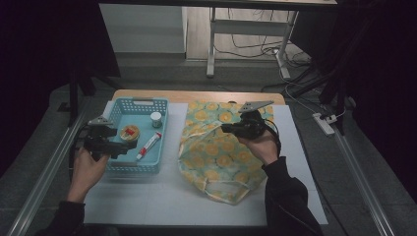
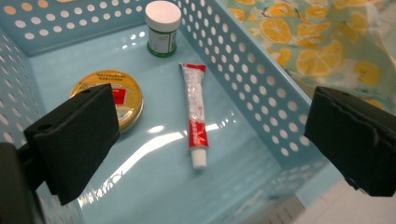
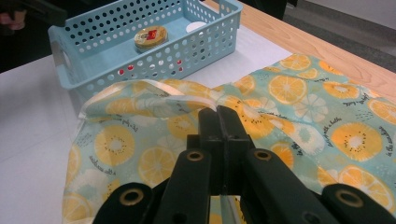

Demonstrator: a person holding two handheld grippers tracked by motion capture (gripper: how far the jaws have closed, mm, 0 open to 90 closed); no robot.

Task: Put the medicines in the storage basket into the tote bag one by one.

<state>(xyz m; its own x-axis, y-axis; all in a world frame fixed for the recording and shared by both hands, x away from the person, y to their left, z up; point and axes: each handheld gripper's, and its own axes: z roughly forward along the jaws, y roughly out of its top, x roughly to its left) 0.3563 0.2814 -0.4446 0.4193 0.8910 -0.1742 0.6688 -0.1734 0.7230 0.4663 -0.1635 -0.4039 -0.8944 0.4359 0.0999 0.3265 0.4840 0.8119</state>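
Observation:
A light-blue perforated basket (image 1: 137, 102) (image 2: 252, 70) (image 3: 140, 60) holds a red-and-white tube (image 1: 148, 146) (image 2: 194, 116), a round gold tin (image 1: 130, 132) (image 2: 123, 91) (image 3: 150, 36) and a small white-capped jar (image 1: 156, 119) (image 2: 162, 28). My left gripper (image 1: 125, 147) (image 2: 210, 140) hovers over the basket's near end, open, with nothing between its jaws. To the right lies a lemon-print cloth bag (image 1: 221, 157) (image 2: 317, 46) (image 3: 303, 107). My right gripper (image 1: 225, 129) (image 3: 219, 114) is shut on the bag's cloth near its mouth, where the fabric bunches up.
A white mat (image 1: 162, 196) covers the wooden table (image 1: 196, 94), with bare room in front of the basket and bag. Metal rails run along both sides. On the floor at the right are a power strip (image 1: 324, 123) and cables.

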